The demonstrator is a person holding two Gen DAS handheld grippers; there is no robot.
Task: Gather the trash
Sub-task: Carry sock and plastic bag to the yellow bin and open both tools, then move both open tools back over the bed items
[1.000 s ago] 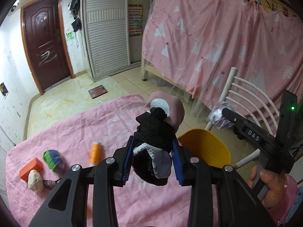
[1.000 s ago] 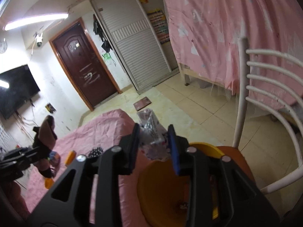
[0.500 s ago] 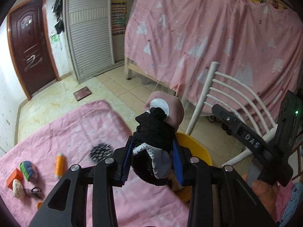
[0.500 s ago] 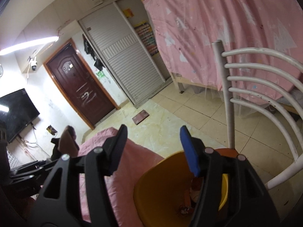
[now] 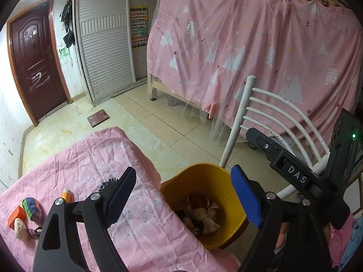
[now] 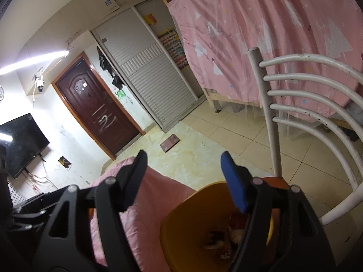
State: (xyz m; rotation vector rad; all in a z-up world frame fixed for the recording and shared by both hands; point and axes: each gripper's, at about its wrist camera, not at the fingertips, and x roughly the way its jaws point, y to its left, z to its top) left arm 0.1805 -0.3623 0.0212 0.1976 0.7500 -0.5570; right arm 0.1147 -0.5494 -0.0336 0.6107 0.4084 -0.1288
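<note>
Your left gripper [image 5: 183,195] hangs above the yellow bin [image 5: 181,188] with its fingers [image 5: 246,200] spread wide and opening, nothing between them — you look straight down past them into the bin's mouth. Inside lies the collected trash [image 5: 202,214]: a knotted beige cloth bundle on top, darker scraps under it, though the bottom is too shadowed to sort piece from piece. The bin stands just beside the edge of the bench [image 5: 95,172], which is covered with a pink sheet, and in front of a white chair [image 5: 272,117] with curved bars. Your right gripper [image 6: 183,172] also points toward the bin [image 6: 181,231], its fingers [image 6: 233,188] apart and opening, empty; in the left wrist view its black body [image 5: 295,176] reaches in from the right, over the bin's far side. Still on the bench, well apart from the bin at the left end, you have an orange block [image 5: 15,213], a pale stone-like lump [image 5: 20,227] touching it, a striped ball [image 5: 31,208] of green, blue and red, and an orange tube [image 5: 67,195] near a black spiky print or object — the right wrist view is too dim there to help you decide which
</note>
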